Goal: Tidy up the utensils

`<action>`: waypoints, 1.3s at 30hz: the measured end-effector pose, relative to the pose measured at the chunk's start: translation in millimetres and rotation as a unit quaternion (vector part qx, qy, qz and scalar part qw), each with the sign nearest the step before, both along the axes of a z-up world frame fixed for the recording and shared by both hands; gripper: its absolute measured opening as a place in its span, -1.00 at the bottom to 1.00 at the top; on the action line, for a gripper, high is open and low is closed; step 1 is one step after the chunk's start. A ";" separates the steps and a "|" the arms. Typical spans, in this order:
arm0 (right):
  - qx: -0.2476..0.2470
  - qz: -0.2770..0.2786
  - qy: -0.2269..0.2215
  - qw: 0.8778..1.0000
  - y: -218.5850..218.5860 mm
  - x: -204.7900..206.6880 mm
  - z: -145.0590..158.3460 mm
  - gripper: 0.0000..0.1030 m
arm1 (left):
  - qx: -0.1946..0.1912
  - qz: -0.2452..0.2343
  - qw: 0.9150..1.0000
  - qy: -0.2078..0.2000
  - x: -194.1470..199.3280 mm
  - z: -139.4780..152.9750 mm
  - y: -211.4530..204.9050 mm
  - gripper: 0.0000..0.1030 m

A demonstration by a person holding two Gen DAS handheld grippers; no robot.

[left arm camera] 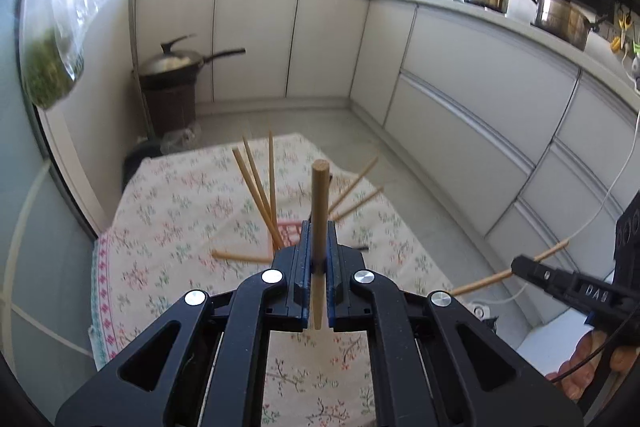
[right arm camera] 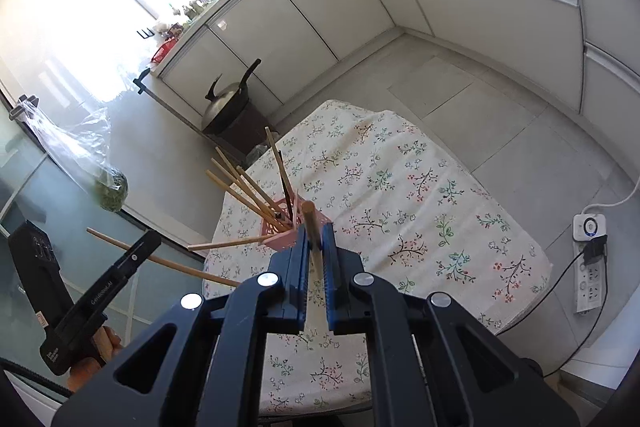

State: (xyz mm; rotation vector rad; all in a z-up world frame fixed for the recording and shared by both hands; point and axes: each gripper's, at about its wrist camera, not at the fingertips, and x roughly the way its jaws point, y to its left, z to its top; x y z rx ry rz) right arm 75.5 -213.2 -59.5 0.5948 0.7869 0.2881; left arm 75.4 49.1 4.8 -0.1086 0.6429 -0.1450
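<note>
My left gripper (left arm camera: 319,227) is shut on a wooden chopstick (left arm camera: 320,195) that points forward above the table. My right gripper (right arm camera: 316,231) is shut on another wooden chopstick (right arm camera: 309,217); from the left wrist view it shows at the right (left arm camera: 520,265) with its chopstick (left arm camera: 554,251) sticking out both sides. A pink slotted holder (right arm camera: 280,233) stands on the floral tablecloth (right arm camera: 400,187), with several chopsticks (right arm camera: 244,187) fanned out of it. It shows partly behind my left fingers (left arm camera: 288,231). The left gripper and its chopstick (right arm camera: 176,265) appear left in the right wrist view.
The small table sits in a kitchen with white cabinets (left arm camera: 328,35). A wok on a brown bin (left arm camera: 172,83) stands beyond the table. A hanging bag of greens (left arm camera: 48,67) is at the left. A power strip (right arm camera: 590,263) lies on the floor at the right.
</note>
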 end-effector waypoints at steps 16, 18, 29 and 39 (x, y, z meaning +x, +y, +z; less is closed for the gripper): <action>0.001 0.018 0.000 1.000 2.7 8.1 1.3 -0.87 | 0.018 0.048 0.999 -0.009 89.4 0.6 -4.3 -0.87; 0.000 0.022 -0.001 1.000 6.1 9.4 4.1 -0.87 | -0.005 0.053 0.999 0.001 93.2 -7.0 2.0 -0.73; -0.022 0.056 -0.074 0.995 39.4 16.7 87.9 -0.87 | -0.062 0.147 0.982 -0.104 14.0 55.1 65.2 0.45; -0.073 0.055 -0.125 0.988 82.3 39.8 146.2 -0.87 | -0.074 0.175 0.979 -0.076 7.7 53.6 104.6 0.50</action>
